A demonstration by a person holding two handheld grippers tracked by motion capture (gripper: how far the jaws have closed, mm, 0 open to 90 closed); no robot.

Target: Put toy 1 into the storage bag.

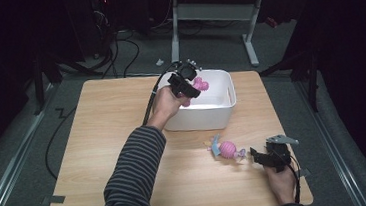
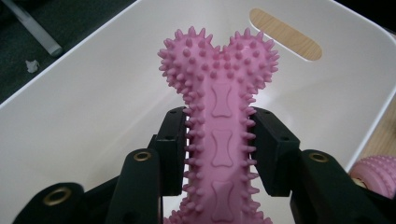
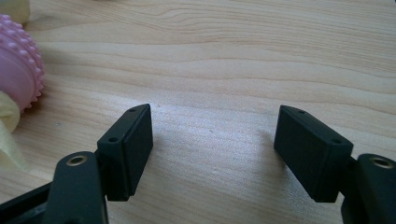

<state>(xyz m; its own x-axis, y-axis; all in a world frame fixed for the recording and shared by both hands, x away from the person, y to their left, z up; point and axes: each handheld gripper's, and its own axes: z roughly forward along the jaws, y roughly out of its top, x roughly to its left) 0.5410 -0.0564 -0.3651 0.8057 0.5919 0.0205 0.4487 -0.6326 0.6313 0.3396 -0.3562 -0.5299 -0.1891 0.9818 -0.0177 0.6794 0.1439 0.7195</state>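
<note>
The left gripper (image 2: 219,140), clamped on a spiky pink bone toy (image 2: 219,102) (long axis along the jaws), holds it over the white bin (image 1: 224,110); the right gripper (image 3: 215,149) rests open on the table (image 1: 124,138).

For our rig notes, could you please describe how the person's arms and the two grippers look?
Both grippers, the left gripper and the right gripper, are black with blocky rectangular jaw pads and brass-coloured rivets. The right one carries a grey three-cornered plate. A black cable trails from the left one. The sleeves are dark with thin light stripes.
</note>
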